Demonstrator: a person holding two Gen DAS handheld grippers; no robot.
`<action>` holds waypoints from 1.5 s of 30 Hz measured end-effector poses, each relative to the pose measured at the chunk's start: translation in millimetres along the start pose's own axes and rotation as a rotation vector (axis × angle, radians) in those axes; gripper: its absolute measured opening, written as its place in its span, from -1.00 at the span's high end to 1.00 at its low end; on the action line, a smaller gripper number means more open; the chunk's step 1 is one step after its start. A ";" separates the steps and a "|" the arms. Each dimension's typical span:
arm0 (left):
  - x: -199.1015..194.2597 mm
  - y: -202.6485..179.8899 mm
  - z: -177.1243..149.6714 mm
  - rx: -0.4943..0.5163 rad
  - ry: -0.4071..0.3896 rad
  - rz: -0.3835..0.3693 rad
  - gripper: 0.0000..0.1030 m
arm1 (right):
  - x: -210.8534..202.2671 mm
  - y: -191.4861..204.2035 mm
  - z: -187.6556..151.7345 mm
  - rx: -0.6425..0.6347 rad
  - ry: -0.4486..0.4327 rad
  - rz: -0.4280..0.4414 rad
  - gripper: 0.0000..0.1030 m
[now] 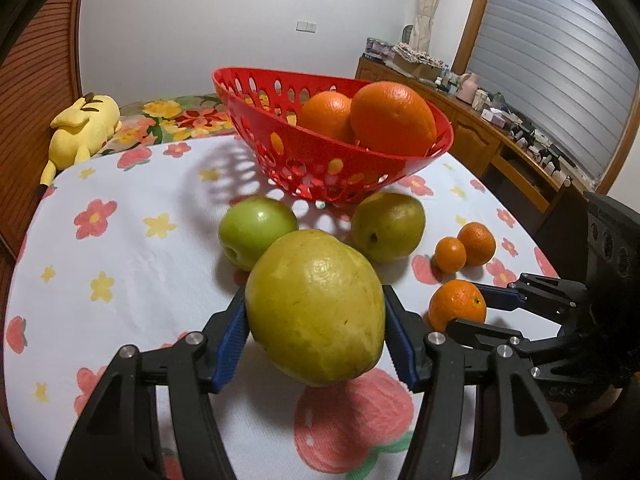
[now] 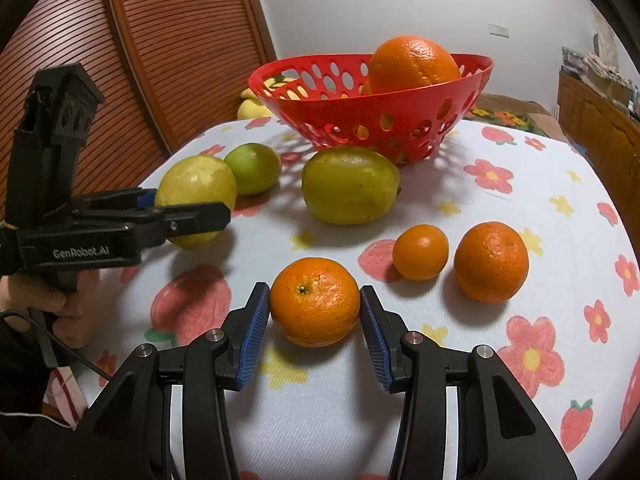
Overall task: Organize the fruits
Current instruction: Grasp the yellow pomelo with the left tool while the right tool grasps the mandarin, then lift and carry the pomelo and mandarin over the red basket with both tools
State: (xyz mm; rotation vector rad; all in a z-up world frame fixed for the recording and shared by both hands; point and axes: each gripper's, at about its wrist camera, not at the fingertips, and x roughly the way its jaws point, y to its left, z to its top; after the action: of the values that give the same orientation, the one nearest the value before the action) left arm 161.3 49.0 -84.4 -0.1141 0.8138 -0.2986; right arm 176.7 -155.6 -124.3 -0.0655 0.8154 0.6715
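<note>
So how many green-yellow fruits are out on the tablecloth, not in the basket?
3. One large fruit sits between the left gripper fingers; a small green one and an olive one lie just before the red basket. The basket may hide more.

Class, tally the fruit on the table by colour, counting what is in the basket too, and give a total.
Orange fruit: 5
Green or yellow-green fruit: 3
Total: 8

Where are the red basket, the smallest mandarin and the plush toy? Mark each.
red basket [image 2: 472, 65]: right wrist view, rim.
smallest mandarin [image 2: 420, 253]: right wrist view, middle.
plush toy [image 1: 80, 132]: left wrist view, body.
</note>
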 end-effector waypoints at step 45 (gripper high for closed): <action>26.7 -20.1 108.5 0.075 -0.086 0.017 -0.17 | -36.5 -40.0 110.4 -0.083 -0.177 -0.023 0.11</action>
State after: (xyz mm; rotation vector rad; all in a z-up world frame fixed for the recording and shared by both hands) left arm 253.5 20.2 -24.6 -0.0496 0.7174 -0.3055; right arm 253.7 -173.1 -30.1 -0.0898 0.6158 0.6789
